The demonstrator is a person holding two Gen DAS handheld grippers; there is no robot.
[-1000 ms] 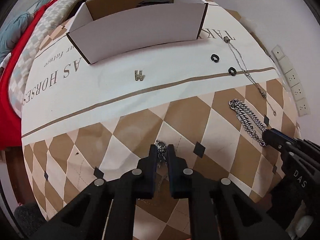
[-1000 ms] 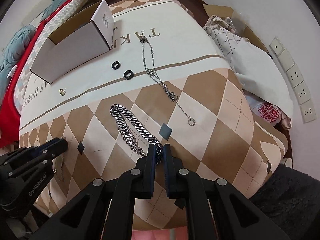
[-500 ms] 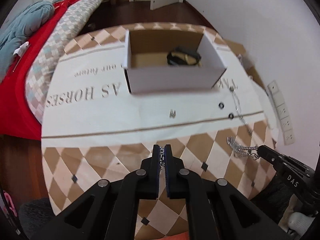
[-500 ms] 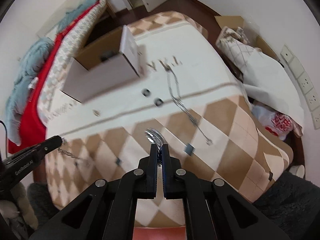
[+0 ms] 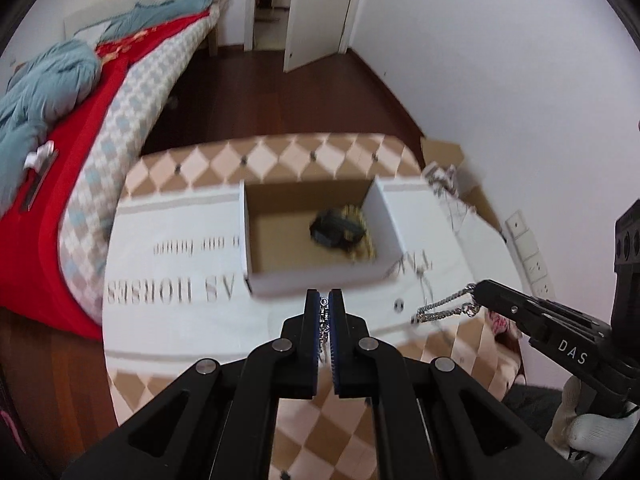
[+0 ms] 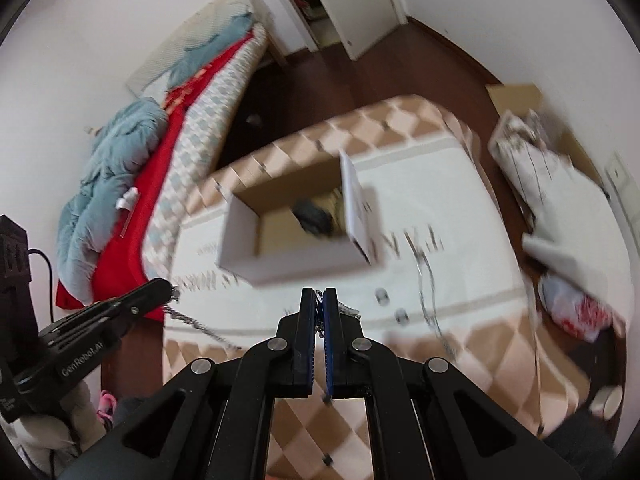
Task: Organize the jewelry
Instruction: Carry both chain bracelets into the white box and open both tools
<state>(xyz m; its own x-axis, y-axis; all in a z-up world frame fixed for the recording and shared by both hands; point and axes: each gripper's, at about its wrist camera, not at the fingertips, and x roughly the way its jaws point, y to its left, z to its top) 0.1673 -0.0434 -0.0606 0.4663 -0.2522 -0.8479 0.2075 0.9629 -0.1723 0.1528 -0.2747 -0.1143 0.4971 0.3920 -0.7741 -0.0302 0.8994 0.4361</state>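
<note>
Both grippers' fingers (image 5: 313, 312) pinch chains (image 5: 440, 307) – links half-hidden; dark jewelry in the box (image 5: 256, 240) blurred.

box (image 5: 320, 276): open cardboard box, white outside, brown inside, sitting upright on the patterned cloth.
dark piece (image 5: 338, 230): black and gold, blurred, lying inside the box near its right wall.
thin chain (image 5: 325, 314): fine silver links, pinched in the left jaws, in front of the box's near wall; its loose end hangs down.
chunky chain (image 5: 444, 306): heavy silver links, clamped in the right jaws, hanging in a loop off the cloth, right of the box's near right corner.
long necklace (image 6: 430, 300): thin silver strand lying stretched on the cloth, right of the box.
black rings (image 6: 390, 304): two small rings on the cloth in front of the box, blurred.
</note>
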